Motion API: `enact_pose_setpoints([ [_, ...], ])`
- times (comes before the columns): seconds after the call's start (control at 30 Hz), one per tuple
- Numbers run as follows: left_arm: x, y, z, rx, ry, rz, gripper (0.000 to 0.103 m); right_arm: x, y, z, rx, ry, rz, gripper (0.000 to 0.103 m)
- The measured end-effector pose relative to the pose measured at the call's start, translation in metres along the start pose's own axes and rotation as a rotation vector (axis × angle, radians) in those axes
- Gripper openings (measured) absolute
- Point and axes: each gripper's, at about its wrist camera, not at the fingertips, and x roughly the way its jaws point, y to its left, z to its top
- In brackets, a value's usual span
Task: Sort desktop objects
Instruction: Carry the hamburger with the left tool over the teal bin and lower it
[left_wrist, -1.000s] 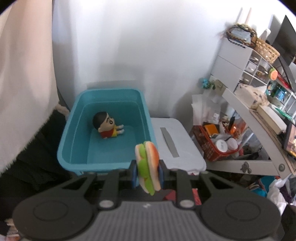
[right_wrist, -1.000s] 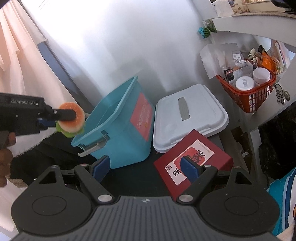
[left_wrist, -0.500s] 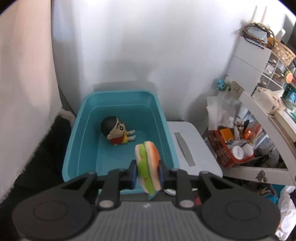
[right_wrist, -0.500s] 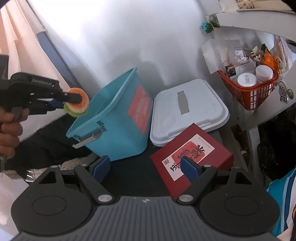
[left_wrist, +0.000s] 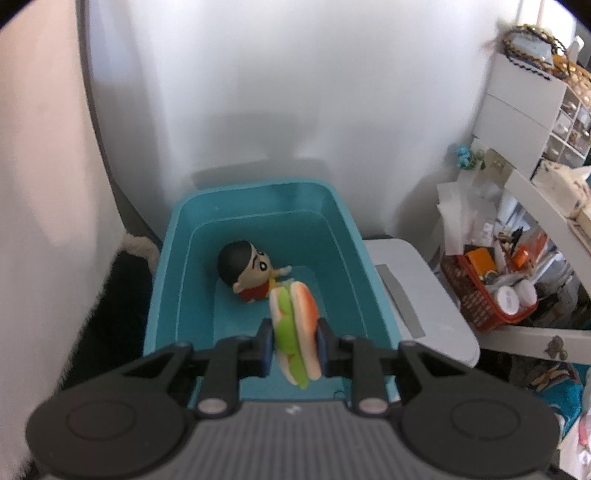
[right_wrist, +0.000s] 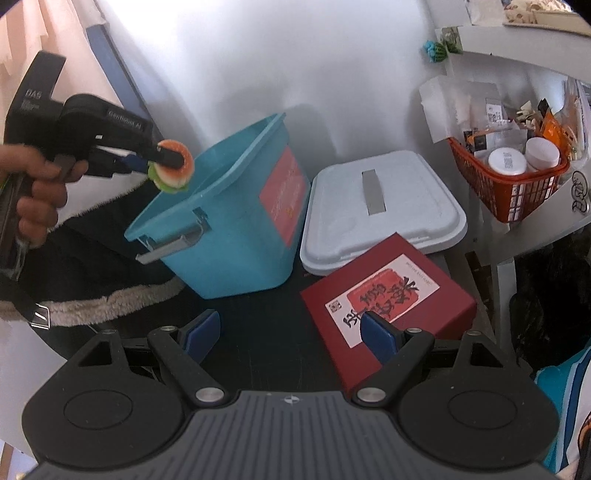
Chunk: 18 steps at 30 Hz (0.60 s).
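Left gripper held high, pads pinched on burger; right gripper low, pads wide apart, holding nothing.

Black tool with blue pads, 2 silver screws.

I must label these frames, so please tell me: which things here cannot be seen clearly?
- Doll legs: left wrist view, hidden behind the toy burger.
- Blue bin inside: right wrist view, hidden by its own wall.
- Red box near corner: covered by the right gripper.
- Red basket labels: too small.
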Motion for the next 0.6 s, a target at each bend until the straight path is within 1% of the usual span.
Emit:
enact_pose_setpoints([
  [0.13,0.014,0.007,0.007,-0.034,0.016,-0.014,0.026,0.004,-0.001,-0.002,-0.002,0.013,-0.003,0.087],
  [0.3,0.035,0.017,0.01,-0.09,0.047,-0.011,0.026,0.008,-0.005,-0.004,0.016,0.029,0.0,0.087],
  [0.6,0.069,0.024,0.02,-0.07,0.089,0.032,0.026,0.017,-0.012,-0.004,0.039,0.046,-0.004,0.087],
])
